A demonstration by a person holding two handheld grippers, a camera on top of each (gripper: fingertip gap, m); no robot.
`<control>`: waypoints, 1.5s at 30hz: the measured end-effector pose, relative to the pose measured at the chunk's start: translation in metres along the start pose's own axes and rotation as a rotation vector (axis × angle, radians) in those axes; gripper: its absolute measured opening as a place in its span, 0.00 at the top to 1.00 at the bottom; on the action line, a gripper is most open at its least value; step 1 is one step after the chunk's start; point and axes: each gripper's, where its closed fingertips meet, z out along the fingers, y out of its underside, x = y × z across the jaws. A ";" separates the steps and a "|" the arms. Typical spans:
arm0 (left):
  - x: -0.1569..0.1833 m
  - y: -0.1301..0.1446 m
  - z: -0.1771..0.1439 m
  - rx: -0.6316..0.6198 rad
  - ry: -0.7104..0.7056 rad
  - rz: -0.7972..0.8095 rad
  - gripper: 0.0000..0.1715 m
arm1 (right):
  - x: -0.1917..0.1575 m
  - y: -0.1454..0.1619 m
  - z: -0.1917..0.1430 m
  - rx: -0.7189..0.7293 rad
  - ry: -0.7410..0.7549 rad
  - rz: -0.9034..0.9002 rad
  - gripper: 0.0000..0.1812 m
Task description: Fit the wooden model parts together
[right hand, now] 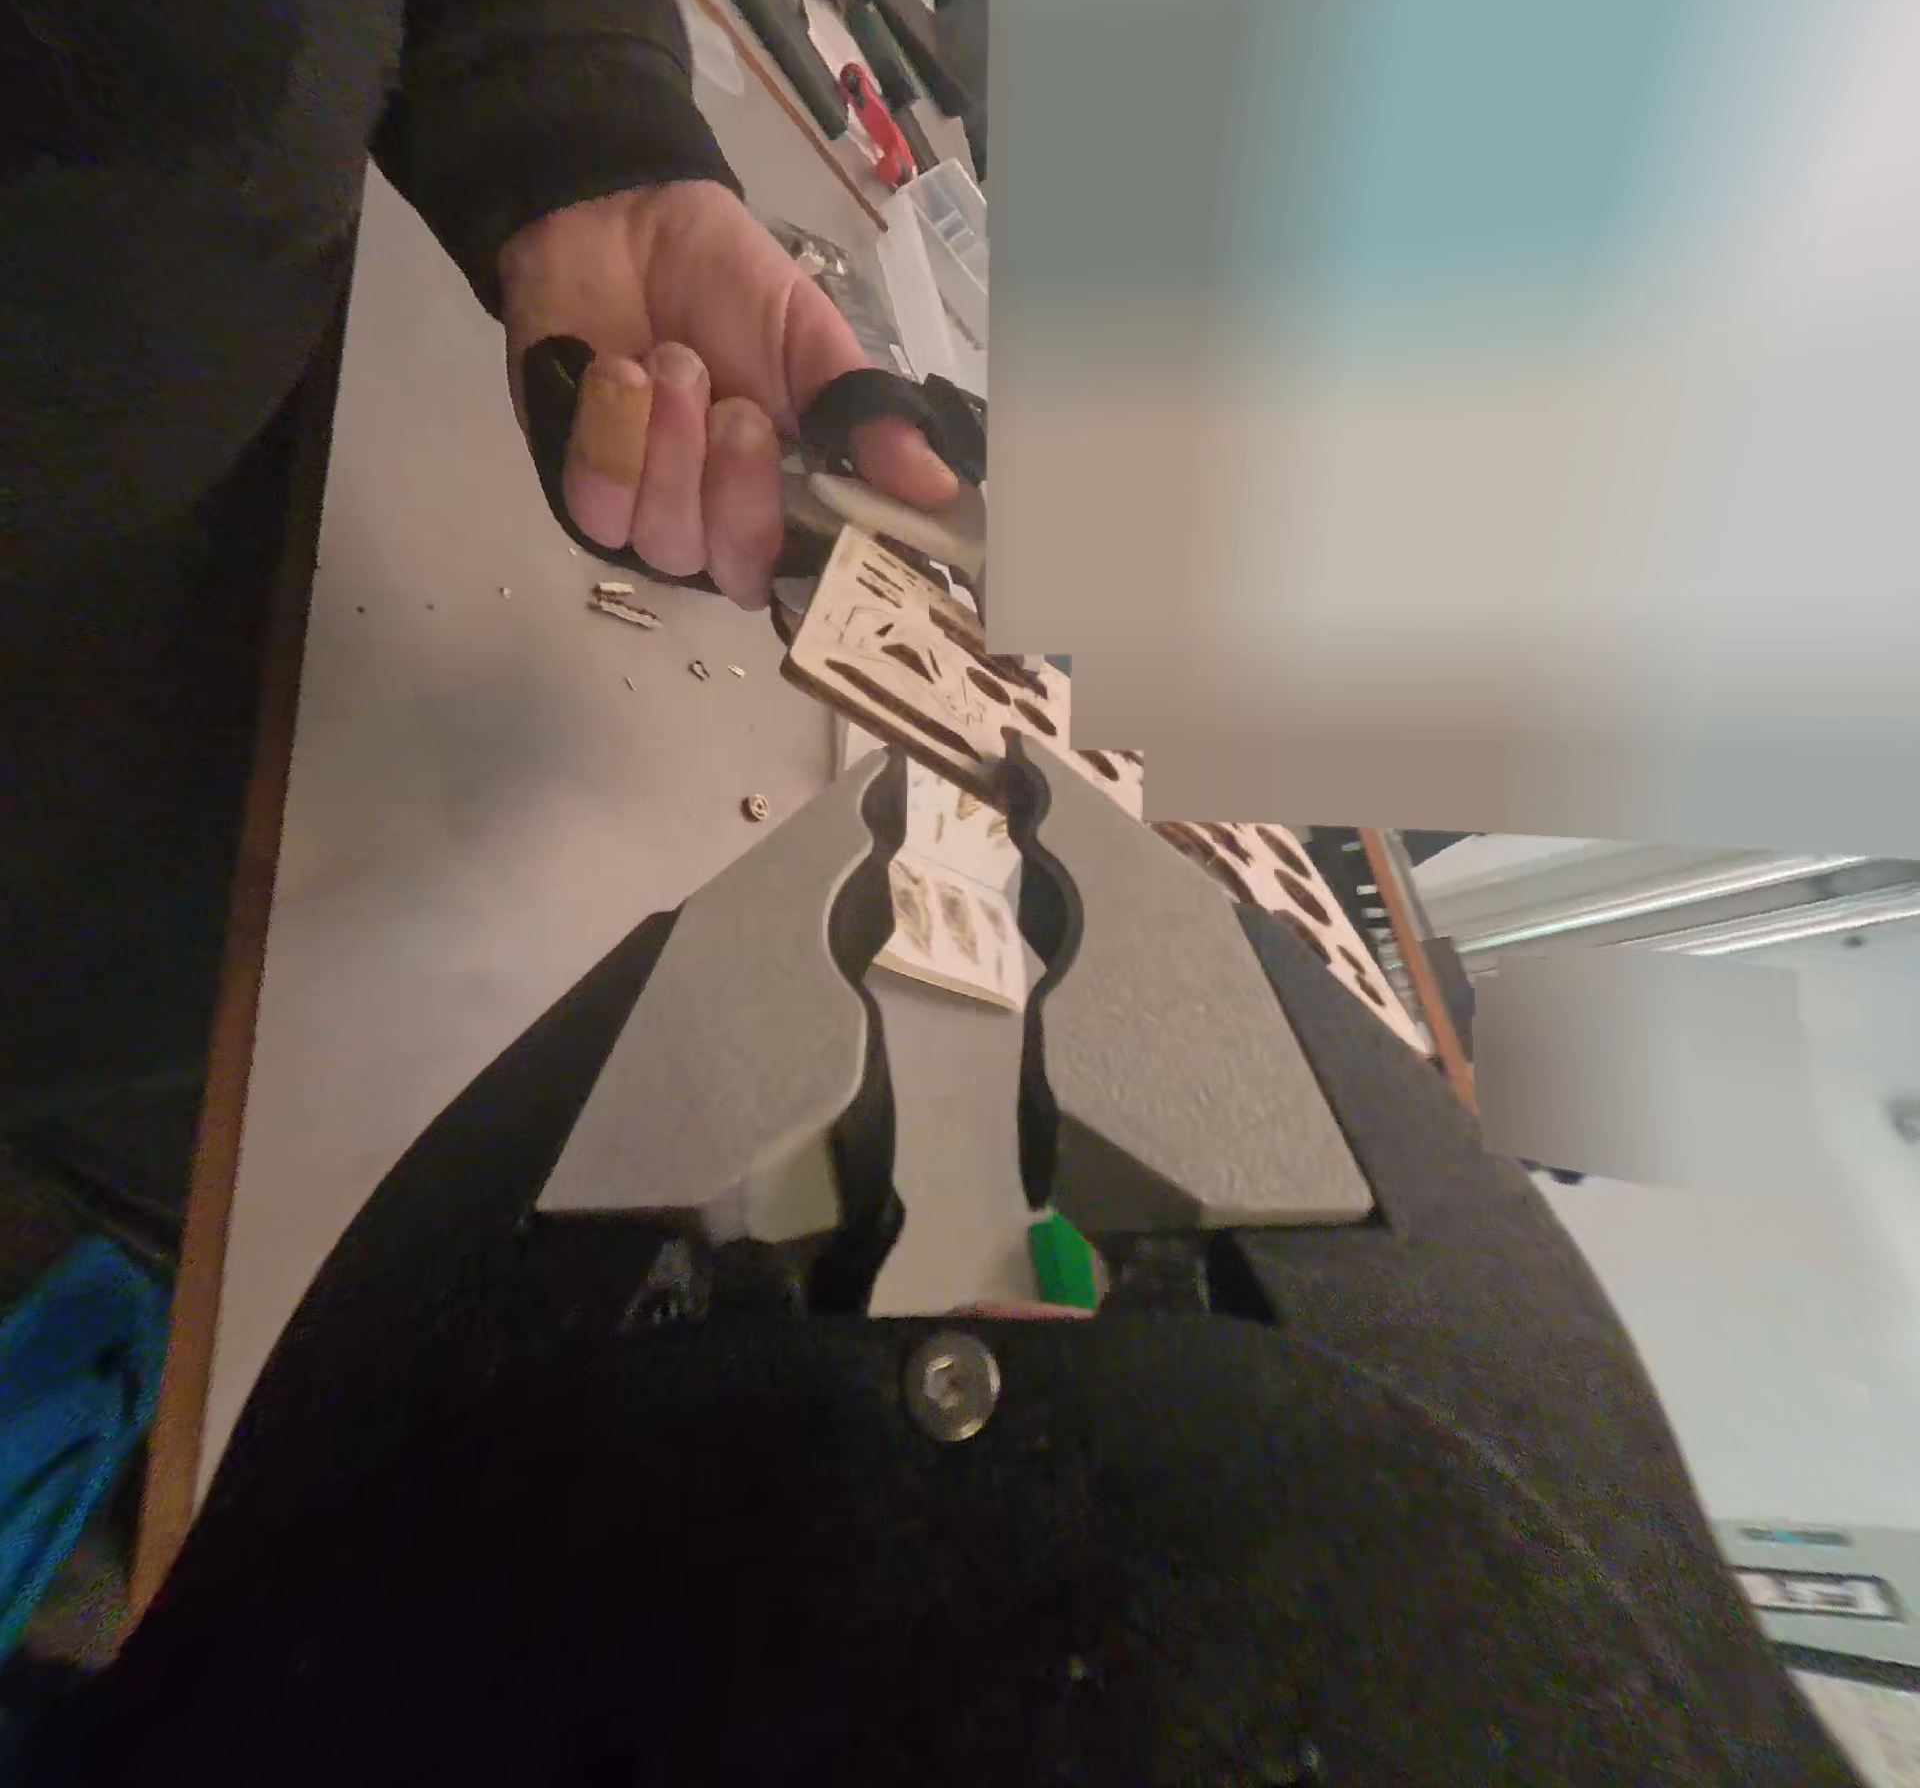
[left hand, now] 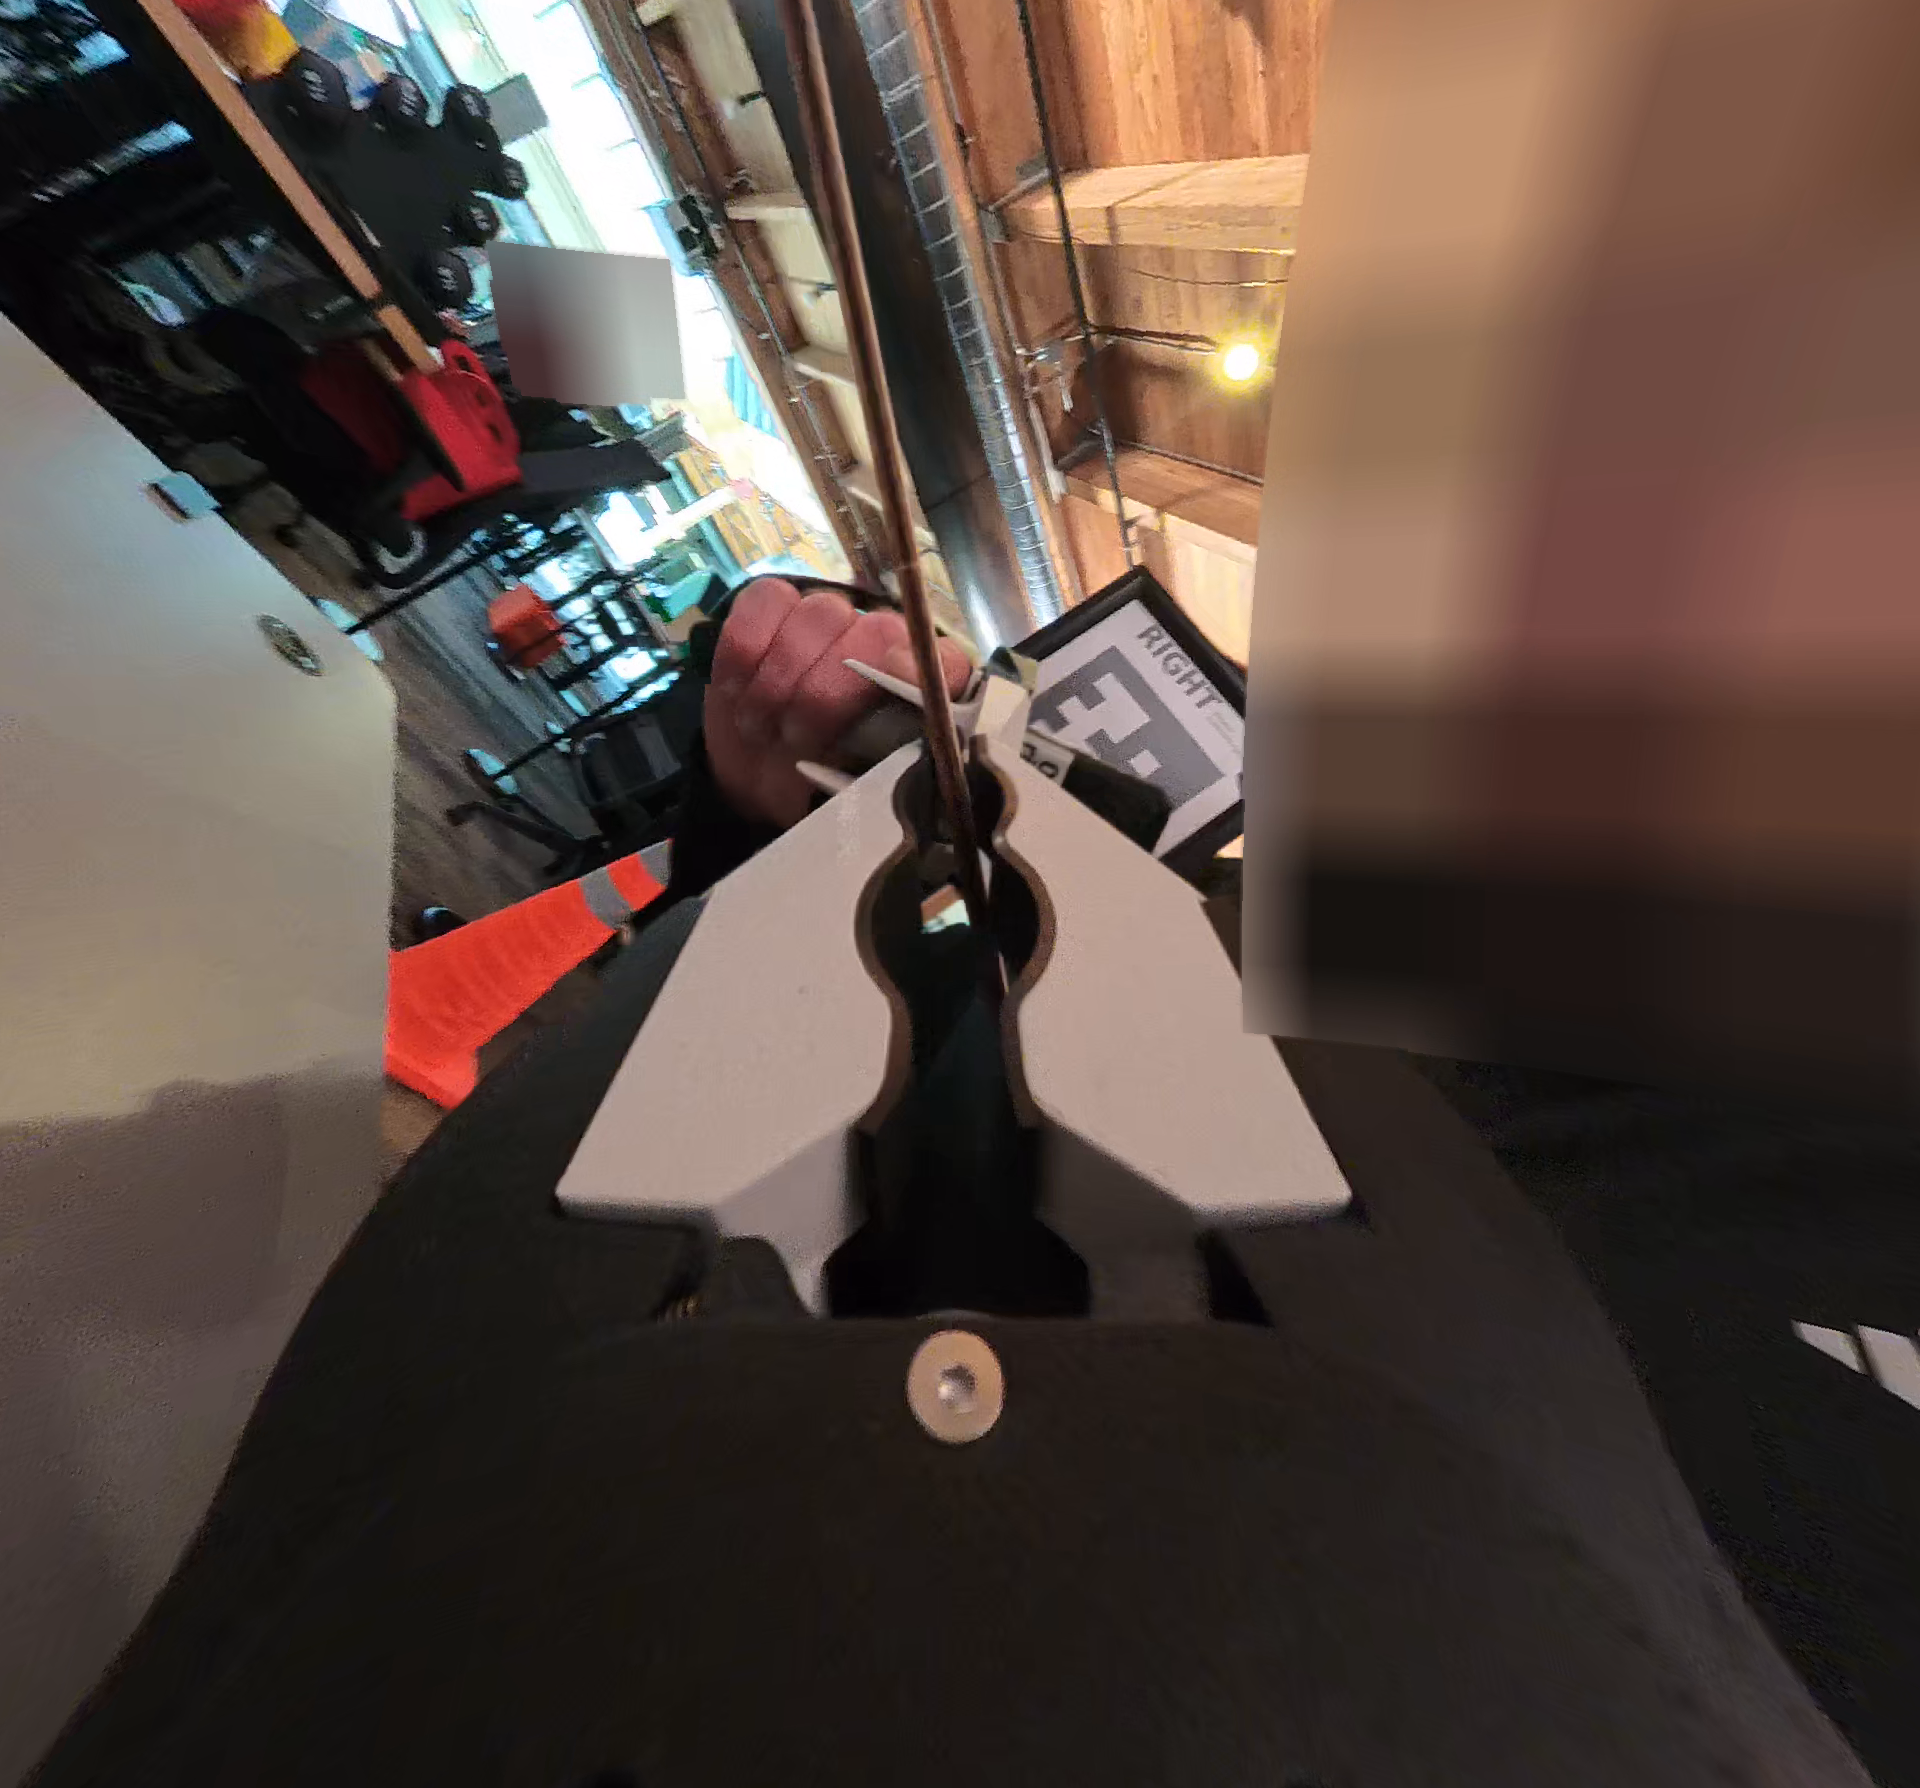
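A thin laser-cut wooden sheet (right hand: 899, 652) with many cut-out part shapes is held up in the air. In the left wrist view it shows edge-on as a thin brown strip (left hand: 857, 367) running up from my left gripper (left hand: 951, 788), which is shut on its lower edge. My right gripper (right hand: 951, 762) is open, and the sheet's near corner lies between its tips, close to the right fingertip (right hand: 1023, 762). The right gripper also shows in the left wrist view (left hand: 935, 699), its white tips on either side of the sheet.
A grey table (right hand: 468, 855) carries a printed instruction leaflet (right hand: 951, 928), a second wooden parts sheet (right hand: 1299, 891), small wood scraps (right hand: 623, 604) and a small ring (right hand: 756, 808). Tools and clear boxes (right hand: 935, 211) lie at the far end. An orange cone (left hand: 488, 980) is below. The gap from one gripper's tips to the other's is roughly 5 cm.
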 end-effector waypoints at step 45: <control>-0.060 -0.012 -0.015 0.043 -0.341 0.104 1.00 | -0.014 0.075 0.016 0.291 -0.175 1.651 0.97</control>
